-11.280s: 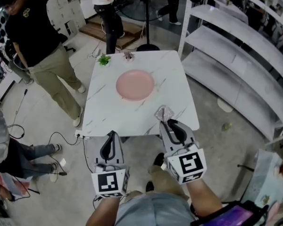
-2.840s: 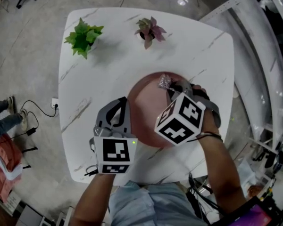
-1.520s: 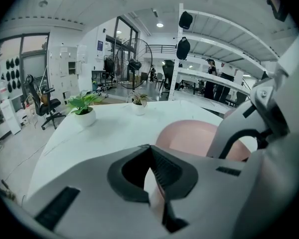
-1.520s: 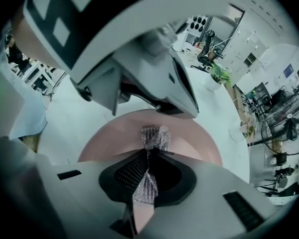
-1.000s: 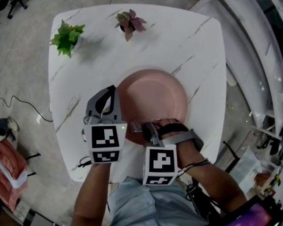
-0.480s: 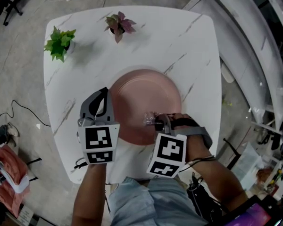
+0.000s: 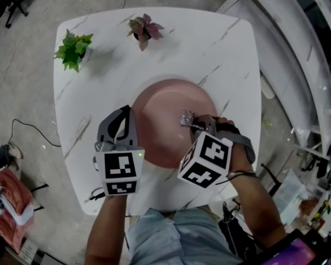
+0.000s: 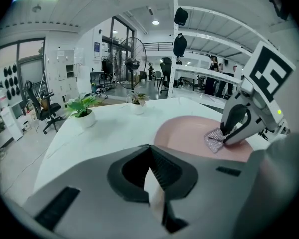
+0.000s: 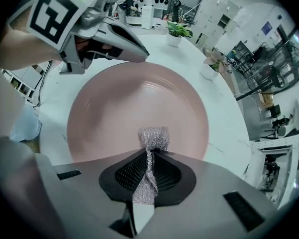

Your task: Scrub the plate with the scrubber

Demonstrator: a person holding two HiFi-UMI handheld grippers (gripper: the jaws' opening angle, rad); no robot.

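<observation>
While the right gripper point(image 7: 194, 125) has its jaws clamped on the silvery scrubber point(image 7: 186, 118), which touches the inside of the pink plate point(image 7: 160, 106) on the white tabletop point(image 7: 226, 48), the left gripper point(image 7: 126, 112) has its jaws together, empty, at the plate's left rim.

The right hand-held gripper point(image 8: 224, 139) holds the scrubber point(image 8: 214, 141) on the plate point(image 8: 182, 133).
</observation>
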